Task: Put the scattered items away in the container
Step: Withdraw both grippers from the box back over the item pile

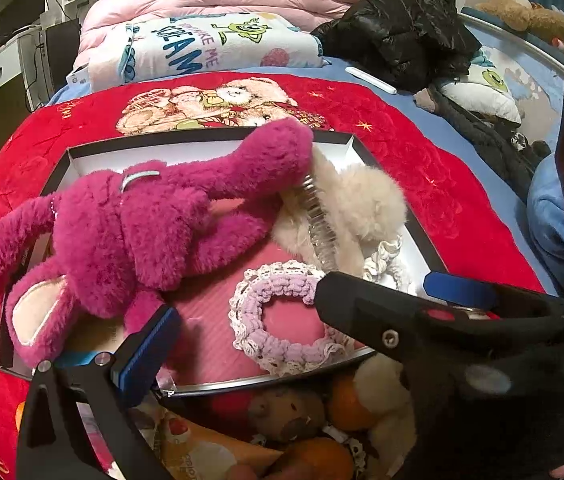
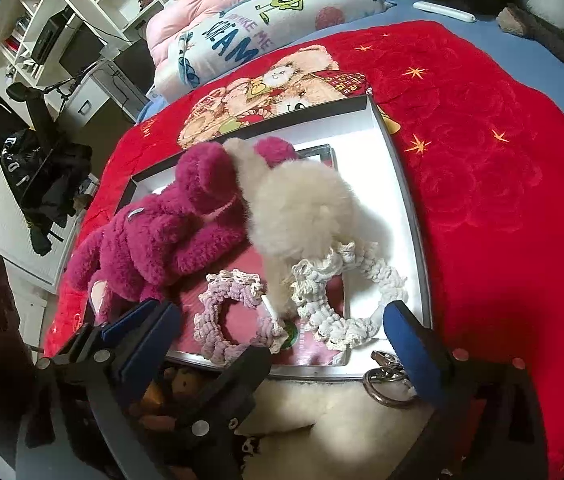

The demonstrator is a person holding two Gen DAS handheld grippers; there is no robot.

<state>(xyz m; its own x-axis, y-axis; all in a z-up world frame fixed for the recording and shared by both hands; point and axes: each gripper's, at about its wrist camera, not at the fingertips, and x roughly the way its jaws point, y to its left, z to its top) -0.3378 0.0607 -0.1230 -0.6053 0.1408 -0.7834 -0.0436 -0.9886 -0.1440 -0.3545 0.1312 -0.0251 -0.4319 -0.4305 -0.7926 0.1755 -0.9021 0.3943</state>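
Note:
A shallow box (image 1: 346,148) (image 2: 398,168) lies on the red blanket. In it lie a magenta plush (image 1: 130,232) (image 2: 162,236), a cream plush (image 1: 362,200) (image 2: 298,212), a lilac scrunchie (image 1: 282,316) (image 2: 234,312) and a white scrunchie (image 2: 346,296) (image 1: 386,260). A clear comb (image 1: 322,224) rests between the plushes. My left gripper (image 1: 302,320) is open and empty over the lilac scrunchie. My right gripper (image 2: 282,332) is open and empty at the box's near edge. The other gripper's black finger (image 1: 422,320) crosses the left wrist view.
The red blanket (image 2: 502,200) covers a bed with folded quilts (image 1: 218,48), a black jacket (image 1: 402,28) and a white tube (image 1: 370,79) behind. Small plush toys (image 1: 302,412) and a metal key ring (image 2: 390,380) lie just in front of the box. Shelves stand at the left (image 2: 62,20).

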